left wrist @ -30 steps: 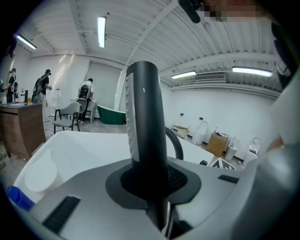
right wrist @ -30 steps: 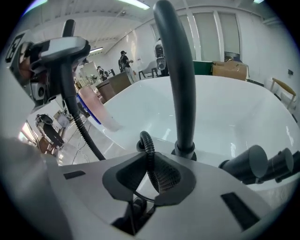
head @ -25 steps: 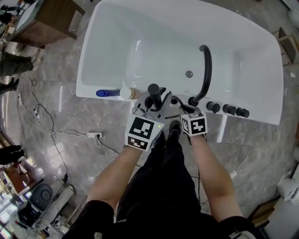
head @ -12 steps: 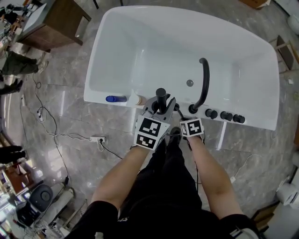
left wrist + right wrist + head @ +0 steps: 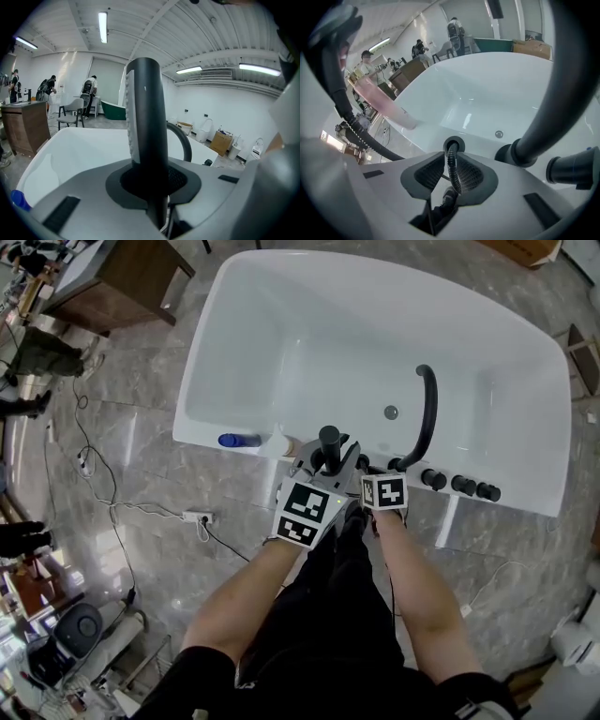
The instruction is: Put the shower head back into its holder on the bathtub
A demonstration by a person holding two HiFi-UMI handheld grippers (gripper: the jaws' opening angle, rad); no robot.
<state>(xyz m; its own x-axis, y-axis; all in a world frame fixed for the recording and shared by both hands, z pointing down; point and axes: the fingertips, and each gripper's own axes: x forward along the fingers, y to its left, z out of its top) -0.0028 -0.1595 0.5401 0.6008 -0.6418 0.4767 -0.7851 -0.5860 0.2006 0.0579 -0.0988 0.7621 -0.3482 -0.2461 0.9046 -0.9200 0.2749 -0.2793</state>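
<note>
No legible txt, no brand names, no nos., no signs

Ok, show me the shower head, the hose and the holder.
shower head [image 5: 147, 117]: left gripper view, middle of its black body.
hose [image 5: 453, 168]: right gripper view, ribbed stretch just below the holder.
holder [image 5: 446, 141]: right gripper view, left rim of its ring.

Grey moulded shells on left gripper [image 5: 322, 461] and right gripper [image 5: 372, 470], dark ribbed pads [image 5: 430, 172] inside; right jaws opening, black hose [image 5: 453, 167] between them. Behind each, white cube [image 5: 306, 512] with black square markers. Further back, past bare forearms, black short sleeves [image 5: 186, 677], black trousers [image 5: 328, 615].
</note>
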